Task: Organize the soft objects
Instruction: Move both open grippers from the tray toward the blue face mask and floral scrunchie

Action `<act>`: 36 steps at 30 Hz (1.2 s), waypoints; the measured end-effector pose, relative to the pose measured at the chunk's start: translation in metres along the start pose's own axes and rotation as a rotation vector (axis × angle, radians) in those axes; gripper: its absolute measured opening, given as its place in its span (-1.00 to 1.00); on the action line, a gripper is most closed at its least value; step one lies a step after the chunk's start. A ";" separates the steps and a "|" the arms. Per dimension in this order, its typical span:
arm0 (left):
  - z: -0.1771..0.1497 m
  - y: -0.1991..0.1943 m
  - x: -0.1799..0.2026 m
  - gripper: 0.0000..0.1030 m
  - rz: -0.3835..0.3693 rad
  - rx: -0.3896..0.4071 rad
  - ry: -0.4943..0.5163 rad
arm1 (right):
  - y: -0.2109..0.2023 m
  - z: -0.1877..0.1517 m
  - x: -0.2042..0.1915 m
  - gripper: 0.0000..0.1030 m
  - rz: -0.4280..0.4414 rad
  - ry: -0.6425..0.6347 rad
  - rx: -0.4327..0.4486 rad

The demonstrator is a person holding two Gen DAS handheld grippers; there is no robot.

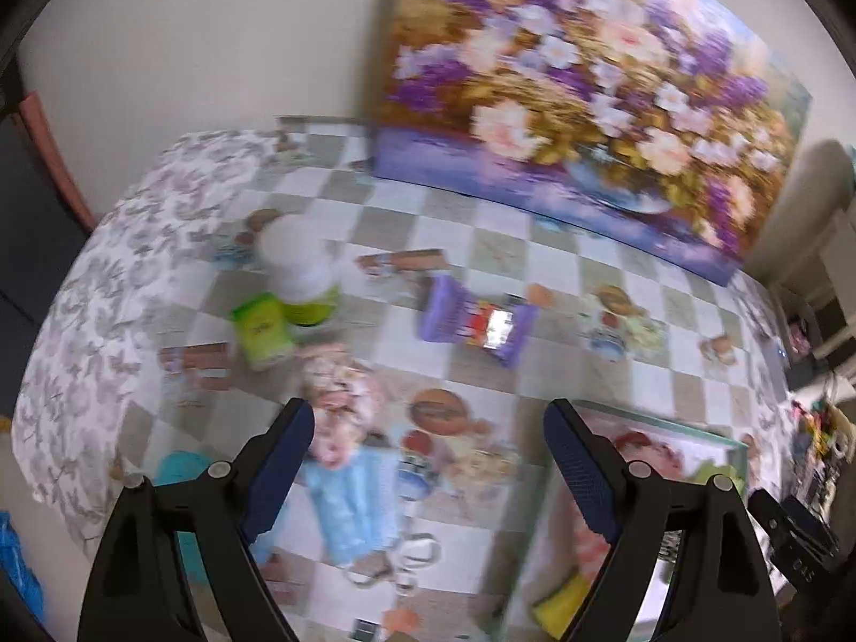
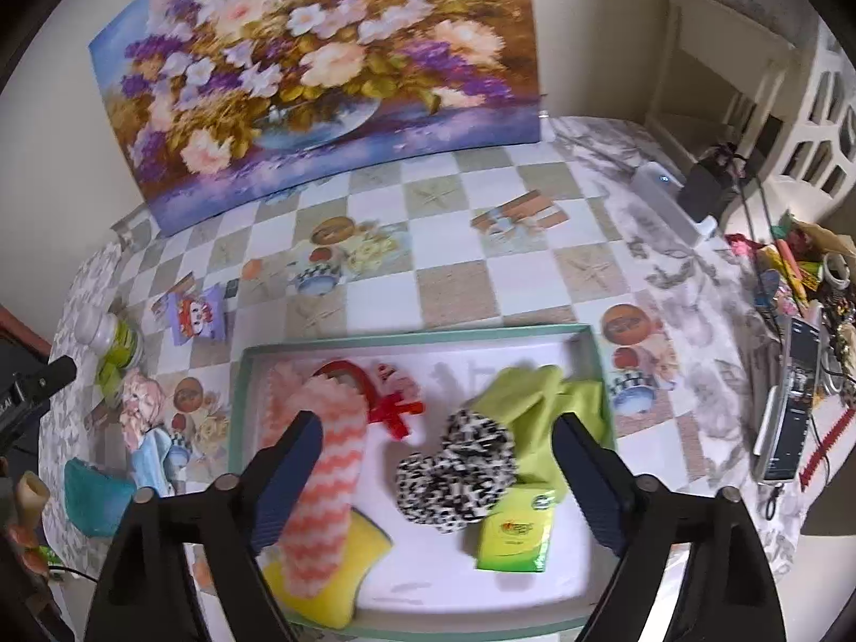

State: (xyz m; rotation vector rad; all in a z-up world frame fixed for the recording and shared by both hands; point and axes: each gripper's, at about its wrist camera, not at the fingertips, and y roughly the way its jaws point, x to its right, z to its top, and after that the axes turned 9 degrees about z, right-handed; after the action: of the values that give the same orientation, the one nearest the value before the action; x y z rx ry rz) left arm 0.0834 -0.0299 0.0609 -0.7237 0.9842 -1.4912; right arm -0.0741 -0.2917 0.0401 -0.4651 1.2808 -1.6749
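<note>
your right gripper (image 2: 436, 476) hangs wide open and empty over the tray (image 2: 412, 334), and your left gripper (image 1: 428, 460) is just as wide and empty above the blue face mask (image 1: 350, 508) on the table (image 1: 535, 246). the left view is smeared, so if you close now you could miss the thin mask or snag only its loops; the pink plush toy (image 1: 342, 390) lies touching it and might get dragged along. beyond them the green tissue pack (image 1: 262, 329) leans by a white-capped bottle (image 1: 299, 267), which a careless reach may topple, and the purple packet (image 1: 476, 323) sits further out. inside the tray: yellow sponge (image 2: 331, 572), pink zigzag cloth (image 2: 326, 481), black-and-white pompoms (image 2: 460, 476), a second tissue pack (image 2: 516, 540), green gloves (image 2: 540, 401), red bow (image 2: 396, 409). it's filling up, so new items may pile onto others.
</note>
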 end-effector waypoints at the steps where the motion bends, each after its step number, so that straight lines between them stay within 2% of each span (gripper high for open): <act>1: 0.001 0.001 -0.005 0.71 0.010 0.002 -0.005 | 0.002 -0.001 -0.005 0.96 0.004 -0.009 -0.003; 7: 0.007 0.009 -0.057 0.76 0.072 -0.002 -0.092 | 0.013 -0.003 -0.040 0.98 0.047 -0.055 -0.017; 8: 0.007 0.011 -0.066 0.94 0.083 -0.006 -0.108 | 0.015 -0.004 -0.047 0.99 0.056 -0.068 -0.021; 9: 0.007 0.013 -0.077 1.00 0.099 -0.006 -0.130 | 0.016 -0.005 -0.051 0.99 0.062 -0.074 -0.022; 14: 0.004 0.017 -0.111 1.00 0.135 -0.013 -0.185 | 0.022 -0.010 -0.079 0.99 0.123 -0.098 -0.041; 18: 0.001 0.017 -0.134 1.00 0.158 -0.015 -0.210 | 0.028 -0.014 -0.100 0.99 0.129 -0.135 -0.056; 28: -0.002 0.020 -0.160 1.00 0.168 -0.024 -0.242 | 0.048 -0.027 -0.146 0.99 0.169 -0.204 -0.110; 36: -0.010 0.051 -0.160 1.00 0.152 -0.112 -0.230 | 0.078 -0.041 -0.169 0.99 0.162 -0.240 -0.195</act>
State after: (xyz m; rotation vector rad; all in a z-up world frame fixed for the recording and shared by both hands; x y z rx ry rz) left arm 0.1242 0.1295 0.0252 -0.8612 0.9294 -1.1995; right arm 0.0116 -0.1280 -0.0062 -0.6412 1.2720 -1.3233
